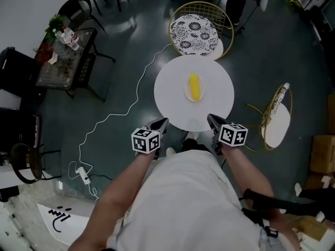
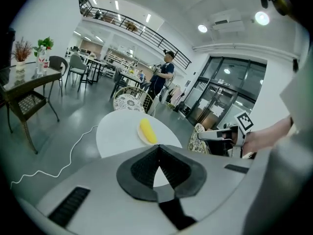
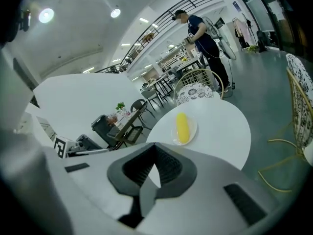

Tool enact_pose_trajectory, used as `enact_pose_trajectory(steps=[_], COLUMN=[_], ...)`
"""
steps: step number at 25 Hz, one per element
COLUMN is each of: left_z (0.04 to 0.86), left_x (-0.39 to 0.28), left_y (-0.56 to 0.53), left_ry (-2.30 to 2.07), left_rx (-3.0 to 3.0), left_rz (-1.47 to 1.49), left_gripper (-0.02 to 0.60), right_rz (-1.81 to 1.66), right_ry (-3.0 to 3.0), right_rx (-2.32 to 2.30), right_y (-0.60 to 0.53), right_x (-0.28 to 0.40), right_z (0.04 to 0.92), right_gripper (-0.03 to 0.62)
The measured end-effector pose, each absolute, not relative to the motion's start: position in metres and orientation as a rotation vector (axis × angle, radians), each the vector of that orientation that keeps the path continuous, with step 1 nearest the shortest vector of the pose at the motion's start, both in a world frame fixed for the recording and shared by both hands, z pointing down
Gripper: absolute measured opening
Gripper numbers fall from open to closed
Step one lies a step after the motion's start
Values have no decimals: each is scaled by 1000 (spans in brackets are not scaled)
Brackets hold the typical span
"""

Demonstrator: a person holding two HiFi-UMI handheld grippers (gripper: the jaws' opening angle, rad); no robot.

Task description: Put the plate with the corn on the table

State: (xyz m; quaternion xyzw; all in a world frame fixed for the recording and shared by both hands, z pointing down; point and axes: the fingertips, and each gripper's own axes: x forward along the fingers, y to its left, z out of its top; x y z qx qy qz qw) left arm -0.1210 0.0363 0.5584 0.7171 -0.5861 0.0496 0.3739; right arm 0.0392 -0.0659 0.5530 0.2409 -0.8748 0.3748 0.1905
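Left gripper (image 1: 161,123) and right gripper (image 1: 212,120) both closed, empty. Plate (image 1: 187,93) with corn (image 1: 194,87) sits on the surface (image 1: 170,101) ahead, between them. Probably light, stiff, slick — corn may roll — pinch the rim.

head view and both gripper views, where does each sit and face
Head view: on the person's head, steeply down at the round white table, small white plate and yellow corn cob; torso, forearms, left gripper, right gripper show.
Left gripper view: rides that gripper, faces the table over its shut jaws; right gripper at right.
Right gripper view: rides that gripper, faces the table over its shut jaws; left gripper at left.
Shared: table, plate, corn cob.
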Motion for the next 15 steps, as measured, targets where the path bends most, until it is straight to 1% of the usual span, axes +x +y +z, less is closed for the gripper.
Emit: enact_pose_trajectory(steps=[6, 15], left_z=[544, 538], left_x=[-109, -93], left_y=[42, 42], left_ry=[-1481, -1443], left_rx=[1899, 1952], left_rz=[126, 152], left_gripper=[8, 8], right_rz=[1028, 1034], right_ry=[-2537, -2548], right_rx=[642, 670], right_y=[-46, -34], right_x=[42, 51], right_z=[532, 529], right_gripper=[8, 8])
